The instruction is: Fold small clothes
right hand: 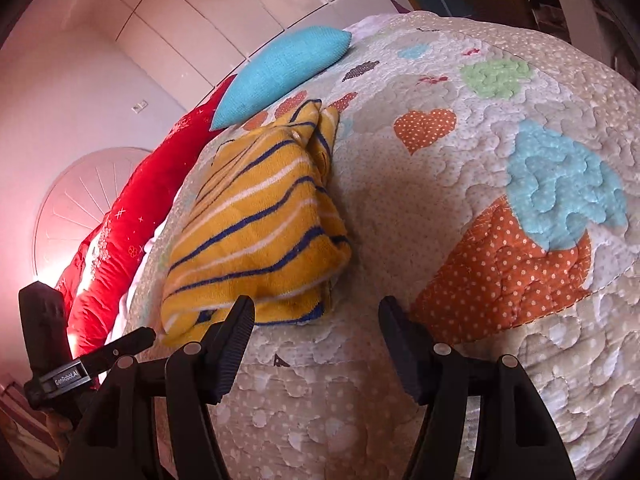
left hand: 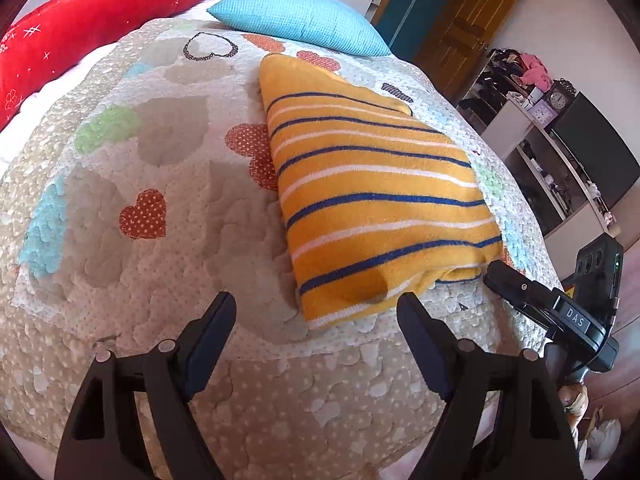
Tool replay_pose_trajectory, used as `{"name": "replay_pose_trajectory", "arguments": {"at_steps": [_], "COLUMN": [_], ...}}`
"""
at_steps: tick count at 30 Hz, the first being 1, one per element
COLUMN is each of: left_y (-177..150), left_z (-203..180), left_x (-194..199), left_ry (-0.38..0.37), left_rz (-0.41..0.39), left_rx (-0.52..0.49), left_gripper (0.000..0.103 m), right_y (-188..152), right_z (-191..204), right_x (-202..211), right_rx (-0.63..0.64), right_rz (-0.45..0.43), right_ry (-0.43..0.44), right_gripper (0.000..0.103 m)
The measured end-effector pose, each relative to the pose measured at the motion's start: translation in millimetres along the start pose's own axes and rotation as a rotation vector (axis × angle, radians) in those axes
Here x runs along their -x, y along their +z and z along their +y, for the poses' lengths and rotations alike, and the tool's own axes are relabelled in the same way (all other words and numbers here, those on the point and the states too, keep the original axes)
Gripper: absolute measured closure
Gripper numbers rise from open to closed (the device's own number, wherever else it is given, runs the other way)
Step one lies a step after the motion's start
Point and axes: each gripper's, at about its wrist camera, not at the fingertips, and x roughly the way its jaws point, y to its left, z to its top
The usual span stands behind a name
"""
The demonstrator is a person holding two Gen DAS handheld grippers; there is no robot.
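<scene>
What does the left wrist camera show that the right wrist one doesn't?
Left wrist only: the shelving unit with clocks, the wooden door, and the yellow striped garment's flat top.
Right wrist only: the round wall decoration and the garment's stacked layers at its near edge.
Both: garment folded on the heart-patterned quilt, blue pillow, red cushion; left gripper and right gripper open, empty.

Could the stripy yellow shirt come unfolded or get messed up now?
Maybe. The folded shirt lies near the bed's edge, so a bump might slide it off. Both claws, left and right, are open right beside it; a stray nudge could pull a layer loose. The far end looks bunched, so the stack may sag open.
</scene>
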Motion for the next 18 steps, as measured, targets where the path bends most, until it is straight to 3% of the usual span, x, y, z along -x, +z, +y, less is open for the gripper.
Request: {"name": "replay_pose_trajectory", "arguments": {"at_steps": [5,9,11,12,13,14,15,18], "left_y": [11.9,30.1,32.2,31.8,32.0,33.1,35.1,36.8], "left_z": [15.8,22.4,20.0,18.6,17.6,16.2,15.8,25.3], "left_x": [5.6,-25.2,-48.9,-56.9,-59.5,-59.5,-60.5,-56.3], "left_ry": [-0.097,-0.233,-0.311,-0.326,-0.312,-0.299,-0.294,-0.305], "left_rz": [-0.046,0.04,0.133,0.154,0.146,0.139,0.151,0.159], "left_rx": [0.062,0.091,0.11,0.124,0.133,0.13,0.127,0.169], "left_gripper": [0.016,0.012,0.012,0.012,0.02,0.052,0.068,0.078], "right_y": [22.3,37.1,37.0,35.9,34.0,31.2,27.8,21.4], "right_z": [-24.7,-34.9,-24.5,-18.3,-13.8,-11.3,-8.8,2.7], "right_x": [10.9,-9.7,-21.0,-25.9,-32.9,-41.9,-46.3,-43.5], "right_rx": [-0.102,-0.181,-0.153,-0.139,-0.143,-0.165,-0.178,-0.151], "right_rz": [-0.035,0.006,0.017,0.025,0.053,0.094,0.1,0.095], "right_ry": [0.068,0.144,0.13,0.122,0.152,0.203,0.216,0.22], "right_gripper": [0.026,0.023,0.029,0.045,0.071,0.074,0.074,0.076]}}
